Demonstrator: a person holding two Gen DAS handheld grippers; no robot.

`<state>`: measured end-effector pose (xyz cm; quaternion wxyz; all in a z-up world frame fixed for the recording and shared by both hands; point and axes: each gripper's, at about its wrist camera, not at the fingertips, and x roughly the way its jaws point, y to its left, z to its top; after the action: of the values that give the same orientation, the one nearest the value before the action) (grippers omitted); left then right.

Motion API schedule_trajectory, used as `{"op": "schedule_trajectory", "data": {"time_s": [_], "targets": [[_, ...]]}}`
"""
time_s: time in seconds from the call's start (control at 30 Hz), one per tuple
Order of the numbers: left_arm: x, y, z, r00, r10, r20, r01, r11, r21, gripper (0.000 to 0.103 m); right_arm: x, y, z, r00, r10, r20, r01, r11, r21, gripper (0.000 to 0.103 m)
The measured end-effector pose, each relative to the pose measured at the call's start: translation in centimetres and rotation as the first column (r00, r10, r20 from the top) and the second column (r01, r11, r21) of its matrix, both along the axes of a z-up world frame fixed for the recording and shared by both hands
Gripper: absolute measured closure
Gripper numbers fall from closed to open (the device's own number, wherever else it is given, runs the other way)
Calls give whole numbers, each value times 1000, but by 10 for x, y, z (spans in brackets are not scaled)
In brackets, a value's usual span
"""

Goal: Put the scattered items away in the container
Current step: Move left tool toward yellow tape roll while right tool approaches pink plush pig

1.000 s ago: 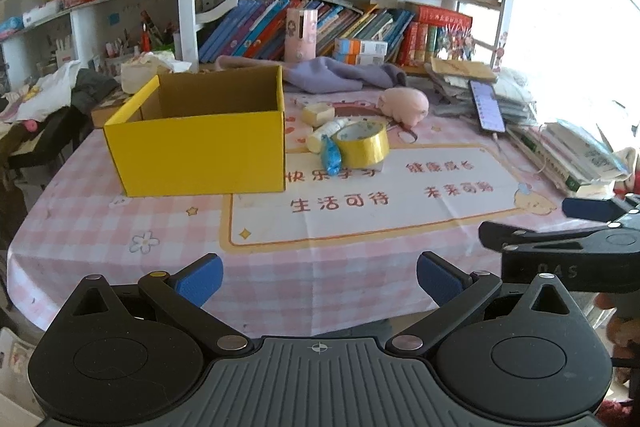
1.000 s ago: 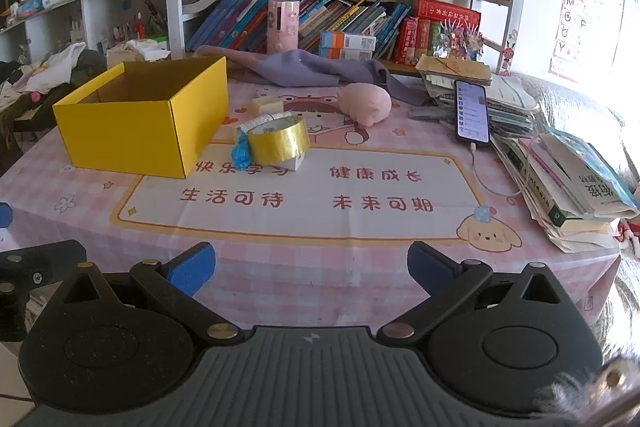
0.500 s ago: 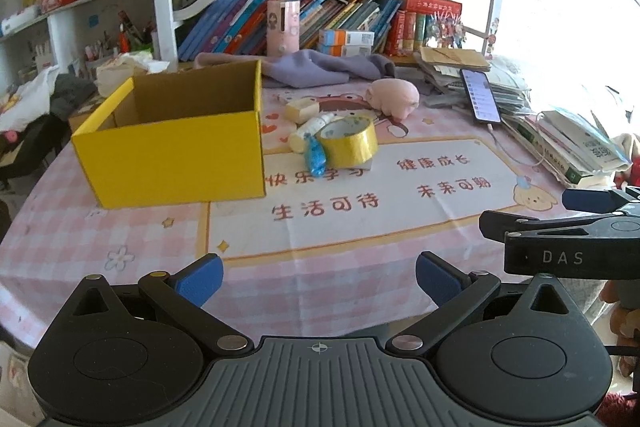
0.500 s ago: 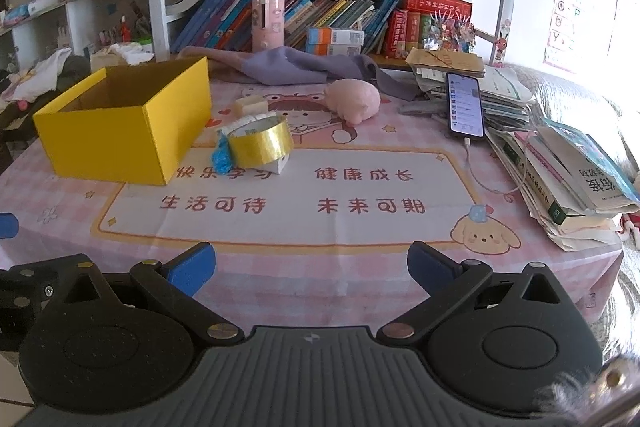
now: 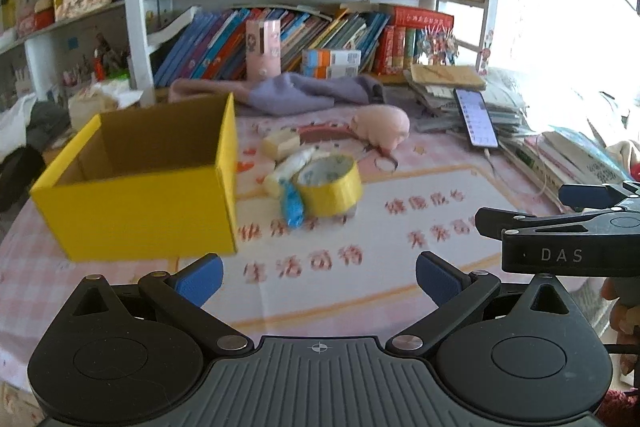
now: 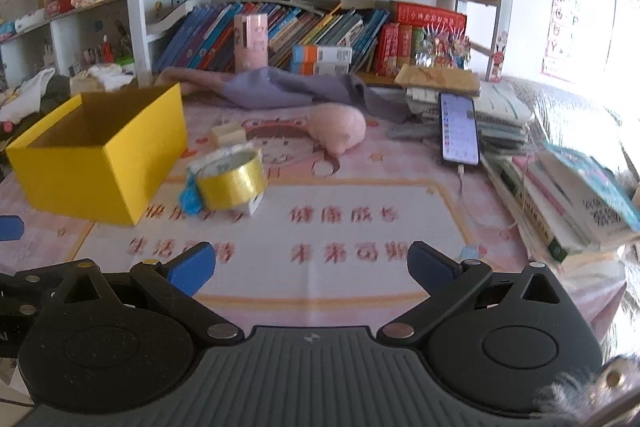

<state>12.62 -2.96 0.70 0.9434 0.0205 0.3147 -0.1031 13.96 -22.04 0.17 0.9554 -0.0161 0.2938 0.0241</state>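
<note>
A: What's the room like?

B: A crowded bookshelf [image 6: 304,27] fills the back wall, and in front of it stands a table [image 6: 360,203] under a pink checked cloth with a printed mat on top.

A: And the container?

B: A yellow box [image 5: 148,183], open at the top, sits on the left part of the table. From what shows of its inside, it looks empty.

A: Where are the scattered things?

B: Just right of the box. A roll of yellow tape [image 5: 330,183] leans on a small heap, with a blue wrapper [image 5: 292,205] touching its left side and a white packet [image 5: 290,163] behind it. A small pale block [image 5: 282,143] lies a little farther back, and a pink pig toy [image 5: 382,127] lies to the right of that, near a purple cloth [image 5: 304,93].

A: Anything else on the table?

B: A phone [image 6: 459,129] rests on a stack of books and papers along the right edge.

A: The grippers?

B: The left gripper [image 5: 318,279] hovers over the near edge of the table, its blue-tipped fingers [image 5: 200,277] spread wide, holding nothing. The right gripper [image 6: 312,269] is beside it, also spread wide and empty. Both are well apart from the heap
</note>
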Motion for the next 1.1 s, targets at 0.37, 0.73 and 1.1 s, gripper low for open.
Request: {"op": "schedule_trajectory", "data": {"time_s": [0.37,0.73,1.1], "targets": [[64,-45,4,1000,31,-6,-31,999,11,0,74,-45,8,999,31,4,-31,1000,2,0],[127,-76,4,993,115,-19,-115,993,23,0,157,-80,8,994,113,-1,-113,994,12,0],[173,-100,-20,984,142,-109,-124,979,160,1,212,-95,-16,977,200,-68,-196,979,60,0]]}}
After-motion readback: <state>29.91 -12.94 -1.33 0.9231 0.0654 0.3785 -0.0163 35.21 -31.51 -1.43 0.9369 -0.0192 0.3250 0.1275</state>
